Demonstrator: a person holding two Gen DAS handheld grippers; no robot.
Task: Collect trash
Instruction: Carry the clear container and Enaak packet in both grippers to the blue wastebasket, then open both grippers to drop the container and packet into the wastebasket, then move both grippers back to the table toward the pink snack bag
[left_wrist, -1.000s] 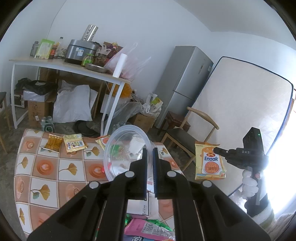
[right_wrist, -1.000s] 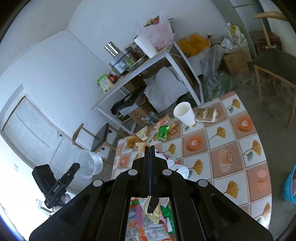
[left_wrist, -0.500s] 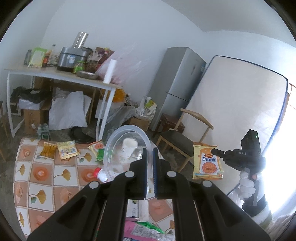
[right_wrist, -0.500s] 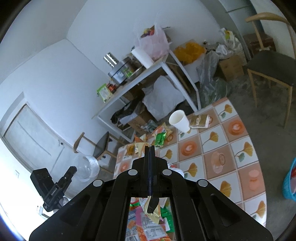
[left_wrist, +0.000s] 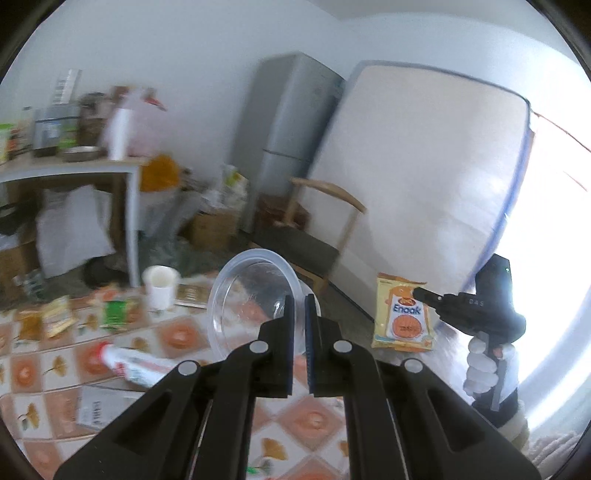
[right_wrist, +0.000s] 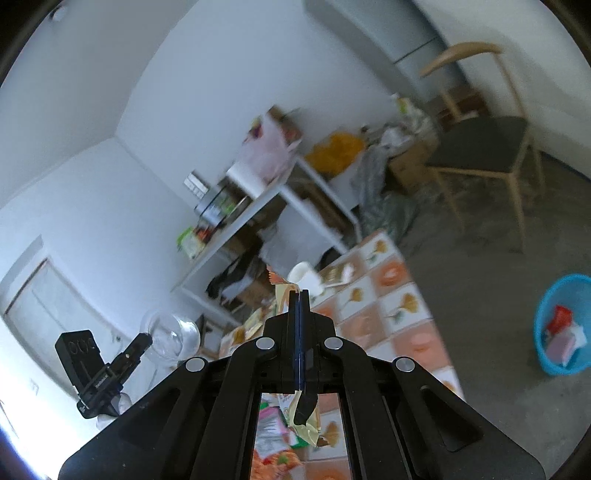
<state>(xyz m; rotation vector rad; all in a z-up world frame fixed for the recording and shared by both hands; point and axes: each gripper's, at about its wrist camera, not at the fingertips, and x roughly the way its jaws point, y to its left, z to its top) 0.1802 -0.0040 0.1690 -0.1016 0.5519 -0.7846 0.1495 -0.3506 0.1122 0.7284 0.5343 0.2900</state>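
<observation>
My left gripper (left_wrist: 299, 306) is shut on the rim of a clear plastic bowl (left_wrist: 251, 295) and holds it above the tiled table (left_wrist: 177, 339). My right gripper (right_wrist: 300, 299) is shut on a yellow Enaak snack packet (right_wrist: 282, 291); the packet (left_wrist: 400, 314) shows face-on in the left wrist view, with the right gripper (left_wrist: 421, 293) pinching its right edge. The bowl (right_wrist: 171, 338) and left gripper (right_wrist: 146, 338) show at the lower left of the right wrist view. A blue basket (right_wrist: 554, 354) on the floor at the right holds some wrappers.
On the table lie a white paper cup (left_wrist: 159, 286), a white and red tube (left_wrist: 136, 365), a green packet (left_wrist: 116, 312), yellow packets (left_wrist: 55, 321) and a box (left_wrist: 99, 410). A wooden chair (right_wrist: 484, 147) stands beyond the table. A cluttered white desk (left_wrist: 74, 170) stands behind.
Both grippers have swung to the right with their loads. The view now shows more of the floor and the blue basket, and the table has slid left and down.
</observation>
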